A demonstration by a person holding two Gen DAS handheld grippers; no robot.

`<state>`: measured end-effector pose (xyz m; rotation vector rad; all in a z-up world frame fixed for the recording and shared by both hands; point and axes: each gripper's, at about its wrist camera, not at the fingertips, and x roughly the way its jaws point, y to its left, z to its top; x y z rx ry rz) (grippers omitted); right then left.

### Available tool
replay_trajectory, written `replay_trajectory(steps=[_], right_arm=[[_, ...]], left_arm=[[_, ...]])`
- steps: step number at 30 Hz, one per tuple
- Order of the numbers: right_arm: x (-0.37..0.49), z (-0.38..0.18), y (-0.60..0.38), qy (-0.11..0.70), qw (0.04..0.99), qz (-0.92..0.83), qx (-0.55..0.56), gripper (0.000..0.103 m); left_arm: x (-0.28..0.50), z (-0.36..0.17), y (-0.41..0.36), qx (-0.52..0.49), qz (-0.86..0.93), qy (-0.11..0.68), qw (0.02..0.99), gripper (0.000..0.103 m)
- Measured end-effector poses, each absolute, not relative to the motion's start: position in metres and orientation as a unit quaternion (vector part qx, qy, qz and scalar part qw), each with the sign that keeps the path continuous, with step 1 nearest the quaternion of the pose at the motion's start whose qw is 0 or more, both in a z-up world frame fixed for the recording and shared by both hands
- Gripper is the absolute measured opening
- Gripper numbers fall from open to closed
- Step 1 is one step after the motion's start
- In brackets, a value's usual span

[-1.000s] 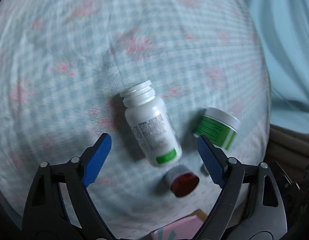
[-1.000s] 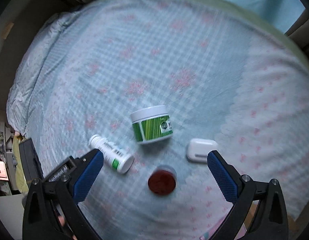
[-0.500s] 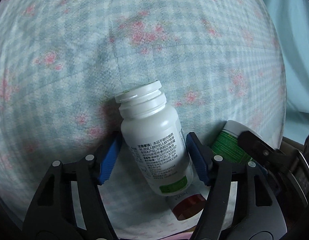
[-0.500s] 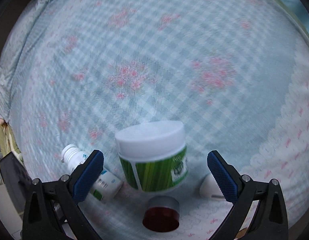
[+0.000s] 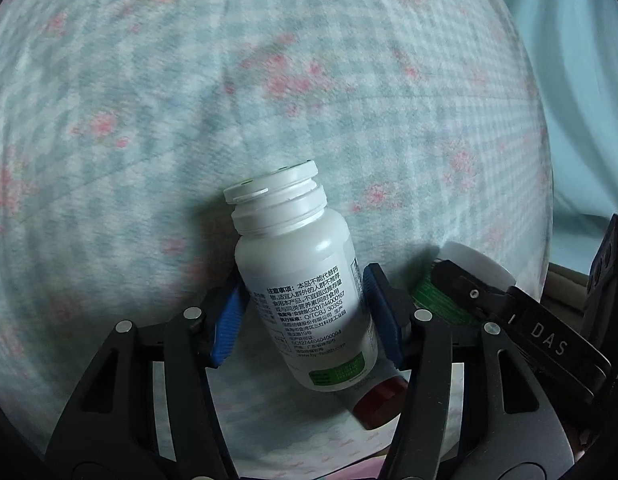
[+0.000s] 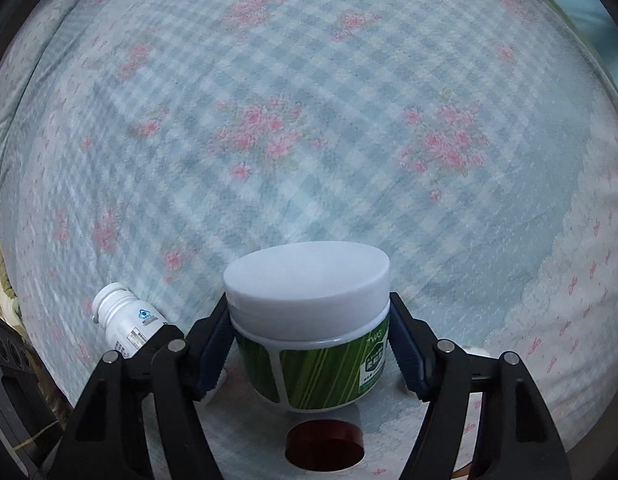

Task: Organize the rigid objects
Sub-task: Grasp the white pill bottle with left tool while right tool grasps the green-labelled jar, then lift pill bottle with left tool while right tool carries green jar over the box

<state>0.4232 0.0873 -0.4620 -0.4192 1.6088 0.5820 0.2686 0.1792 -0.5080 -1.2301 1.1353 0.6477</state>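
A white pill bottle (image 5: 301, 280) lies on its side on the checked floral bedsheet (image 5: 189, 120), cap pointing away. My left gripper (image 5: 305, 292) is shut on it, blue pads pressed against both sides of its body. A green-labelled jar with a white lid (image 6: 309, 312) stands upright beside it. My right gripper (image 6: 309, 320) is closing around the jar from above, and its pads touch the jar's sides. The same white pill bottle (image 6: 125, 324) shows at the left of the right wrist view. The jar's green label (image 5: 441, 300) peeks out behind the right gripper's black finger.
A small bottle with a dark red cap (image 6: 325, 444) stands just in front of the jar and shows under the pill bottle (image 5: 379, 402). Light blue cloth (image 5: 569, 80) hangs past the bed's right edge. The bedsheet (image 6: 309, 120) stretches far ahead.
Both grippers came down onto the bed. The left jaws narrowed from wide apart onto the pill bottle. The right jaws, wide a moment ago, drew in against the green jar.
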Motion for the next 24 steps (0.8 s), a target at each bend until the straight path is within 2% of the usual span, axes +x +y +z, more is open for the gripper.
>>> replay_trajectory(steps=[6,12,24], right_arm=[[0.406,-0.438,0.074,0.696,0.650,0.258,-0.162,0.067],[0.385,-0.394,0.058,0.681,0.670,0.263,-0.136,0.067],[0.332,-0.268,-0.019,0.636,0.731,0.246,-0.037,0.067]], left_arm=[[0.242,-0.493,0.190,-0.542,0.283,0.480,0.629,0.053],[0.227,-0.450,0.184,-0.515,0.264,0.478,0.661,0.053],[0.187,-0.311,0.128,-0.402,0.162,0.475,0.766,0.053]])
